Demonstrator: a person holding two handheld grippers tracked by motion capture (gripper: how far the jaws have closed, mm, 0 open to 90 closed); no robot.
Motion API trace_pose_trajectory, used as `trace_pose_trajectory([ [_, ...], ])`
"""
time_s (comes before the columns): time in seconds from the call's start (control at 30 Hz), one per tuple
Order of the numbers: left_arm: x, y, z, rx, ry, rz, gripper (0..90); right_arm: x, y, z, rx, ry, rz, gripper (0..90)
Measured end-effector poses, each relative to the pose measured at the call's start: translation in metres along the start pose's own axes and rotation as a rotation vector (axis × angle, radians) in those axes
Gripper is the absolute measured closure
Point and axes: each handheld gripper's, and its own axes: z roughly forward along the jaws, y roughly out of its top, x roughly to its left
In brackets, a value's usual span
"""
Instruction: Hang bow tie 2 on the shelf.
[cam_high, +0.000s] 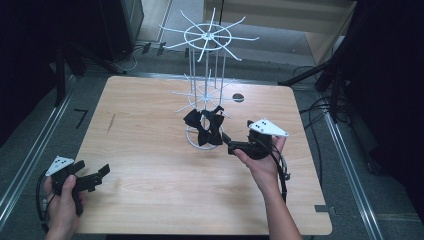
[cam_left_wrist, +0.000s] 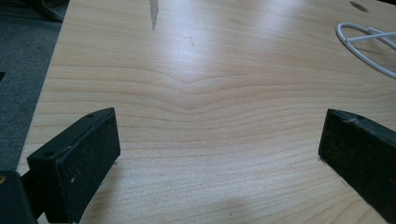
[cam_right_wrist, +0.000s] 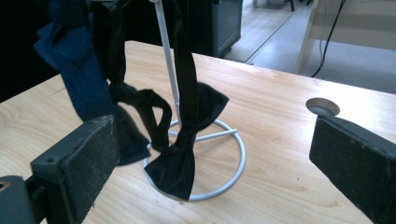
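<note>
Black bow ties (cam_right_wrist: 187, 140) hang from the lower arms of a white wire display rack (cam_high: 206, 80) at the middle of a light wooden table (cam_high: 150, 150), their soft satin-like fabric drooping until the lowest one touches the rack's round wire base (cam_right_wrist: 233, 172). A dark blue tie (cam_right_wrist: 74, 70) hangs beside them. The rack's upper spokes are bare, which suggests the ties are being hung on or taken off. The right gripper (cam_high: 239, 146), held in a hand (cam_high: 262, 162) just beside the rack, points at the ties with its jaws spread wide and nothing between their flat, matte black pads (cam_right_wrist: 79, 163). The left gripper (cam_high: 92, 177) waits well apart near the table's front-left corner, jaws likewise wide and empty over bare wood grain. A round hole (cam_right_wrist: 322, 106) marks the tabletop behind the rack.
</note>
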Motion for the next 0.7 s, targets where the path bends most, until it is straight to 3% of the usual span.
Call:
trace_pose_trajectory([
  [0.7, -0.001, 0.000, 0.000, 0.000, 0.004, -0.001, 0.0, -0.016, -0.034, -0.019, 0.022, -0.035, 0.006, 0.0],
])
